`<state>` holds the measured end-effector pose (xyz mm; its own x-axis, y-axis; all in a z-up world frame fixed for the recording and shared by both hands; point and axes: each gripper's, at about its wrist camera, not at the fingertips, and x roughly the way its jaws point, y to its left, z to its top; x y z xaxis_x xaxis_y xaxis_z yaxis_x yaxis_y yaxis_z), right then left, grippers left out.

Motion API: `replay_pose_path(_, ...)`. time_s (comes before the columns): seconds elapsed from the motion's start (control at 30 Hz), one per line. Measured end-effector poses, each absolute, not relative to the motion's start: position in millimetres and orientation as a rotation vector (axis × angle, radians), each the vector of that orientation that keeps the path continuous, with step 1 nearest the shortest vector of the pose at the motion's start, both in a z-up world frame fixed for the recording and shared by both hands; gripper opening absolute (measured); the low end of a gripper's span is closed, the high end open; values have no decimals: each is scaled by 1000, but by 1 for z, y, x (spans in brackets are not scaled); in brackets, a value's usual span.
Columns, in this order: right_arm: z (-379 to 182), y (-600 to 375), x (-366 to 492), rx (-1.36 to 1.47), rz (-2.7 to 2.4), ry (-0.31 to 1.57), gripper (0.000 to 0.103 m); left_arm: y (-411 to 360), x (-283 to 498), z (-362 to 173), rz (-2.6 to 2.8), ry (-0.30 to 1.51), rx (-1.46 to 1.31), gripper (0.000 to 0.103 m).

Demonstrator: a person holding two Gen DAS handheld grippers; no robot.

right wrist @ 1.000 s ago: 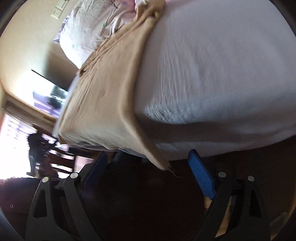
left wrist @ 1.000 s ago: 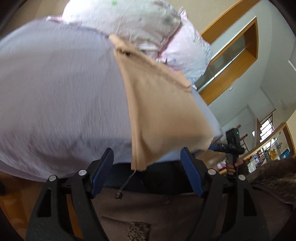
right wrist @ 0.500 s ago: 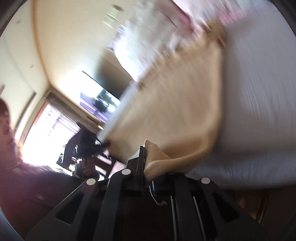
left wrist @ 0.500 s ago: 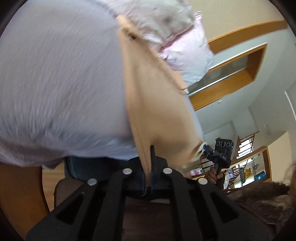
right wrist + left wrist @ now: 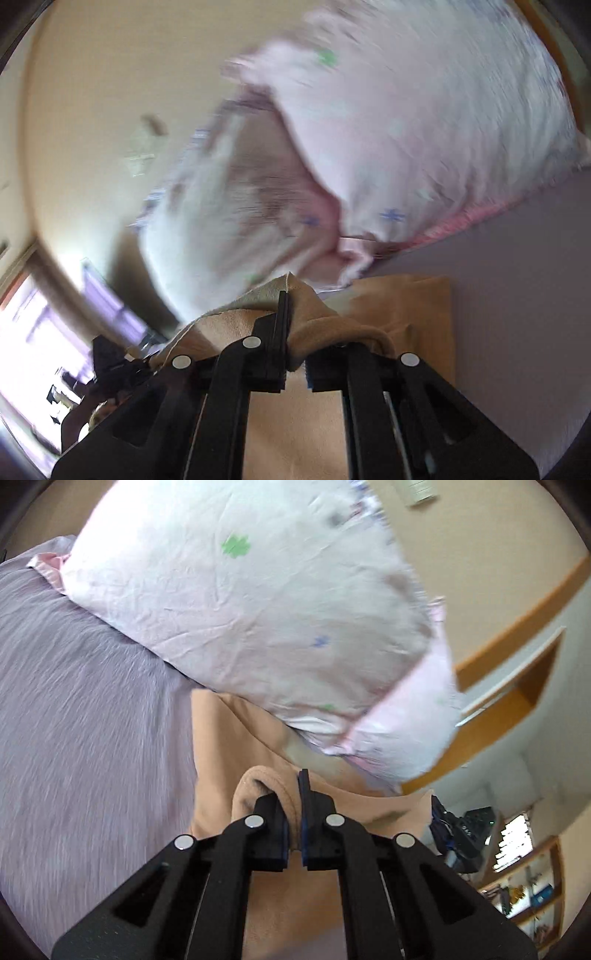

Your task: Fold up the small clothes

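Covering most of both views, the lilac bed (image 5: 85,738) carried a floral pillow (image 5: 258,602) at its far edge. Just before the pillow lay the tan garment (image 5: 221,746), touching it. The left gripper (image 5: 293,812) and right gripper (image 5: 291,332) each pinched a bunched fold of it, fingers nearly closed.

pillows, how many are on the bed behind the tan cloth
2. A white printed pillow lies on top, against the wall; a pink pillow sits under it, showing at its right end, just beyond the tan cloth. More could be hidden beneath.
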<state>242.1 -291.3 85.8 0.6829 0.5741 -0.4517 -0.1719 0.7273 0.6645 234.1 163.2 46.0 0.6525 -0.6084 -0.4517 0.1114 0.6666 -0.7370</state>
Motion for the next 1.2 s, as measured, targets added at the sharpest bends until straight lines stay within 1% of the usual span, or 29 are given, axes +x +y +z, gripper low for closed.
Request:
replay_pose_path(0.13, 33, -303, 292, 720, 280, 866, 8, 154, 283, 22, -393, 832, -776, 4)
replay_pose_path(0.17, 24, -305, 297, 747, 259, 896, 11, 152, 292, 17, -378, 848, -780, 5)
replay_pose_path(0.23, 18, -310, 309, 755, 198, 915, 49, 153, 300, 13, -360, 856, -787, 5)
replay_pose_path(0.27, 21, -314, 307, 748, 166, 882, 83, 153, 304, 12, -353, 856, -794, 6)
replay_pose_path(0.3, 28, -319, 307, 740, 148, 817, 90, 156, 307, 11, -349, 847, -811, 7)
replay_pose_path(0.33, 34, -321, 306, 737, 160, 791, 90, 158, 306, 10, -349, 839, -827, 9)
replay_pose_path(0.37, 38, -323, 304, 750, 197, 781, 89, 161, 304, 10, -347, 829, -843, 21)
replay_pose_path(0.4, 42, -323, 307, 766, 230, 782, 89, 165, 301, 12, -344, 814, -856, 42)
replay_pose_path(0.47, 52, -317, 294, 780, 352, 782, 89, 176, 289, 23, -316, 758, -850, 63)
replay_pose_path(0.5, 54, -311, 289, 759, 396, 794, 89, 180, 286, 28, -318, 747, -841, 64)
replay_pose_path(0.57, 50, -294, 280, 687, 471, 868, 89, 184, 277, 32, -316, 760, -817, 64)
replay_pose_path(0.67, 23, -284, 288, 535, 298, 1009, 89, 184, 266, 32, -301, 823, -758, 64)
replay_pose_path(0.7, 13, -289, 291, 522, 227, 1039, 84, 183, 262, 29, -298, 852, -742, 64)
replay_pose_path(0.77, 15, -303, 283, 615, 231, 989, 84, 176, 257, 22, -300, 895, -722, 64)
replay_pose_path(0.83, 27, -315, 268, 683, 293, 892, 87, 167, 255, 16, -301, 927, -693, 64)
replay_pose_path(0.87, 31, -320, 261, 690, 305, 856, 91, 163, 253, 10, -288, 953, -665, 64)
replay_pose_path(0.9, 33, -325, 255, 695, 311, 823, 93, 160, 251, 5, -280, 974, -645, 62)
replay_pose_path(0.93, 33, -326, 254, 699, 318, 809, 93, 154, 249, 4, -270, 971, -613, 62)
replay_pose_path(0.97, 29, -329, 251, 705, 319, 796, 93, 150, 245, 4, -256, 971, -585, 60)
replay_pose_path(1.0, 26, -331, 250, 711, 316, 793, 93, 144, 244, 4, -243, 977, -557, 39)
replay_pose_path(1.03, 21, -335, 248, 733, 314, 794, 93, 138, 244, -2, -259, 1021, -572, 24)
replay_pose_path(1.07, 15, -339, 248, 759, 311, 807, 93, 137, 243, -5, -251, 1030, -595, 16)
replay_pose_path(1.1, 15, -340, 246, 777, 307, 819, 93, 137, 240, -3, -236, 1018, -607, 13)
replay_pose_path(1.2, 18, -333, 251, 812, 312, 801, 93, 138, 235, 12, -274, 979, -692, 12)
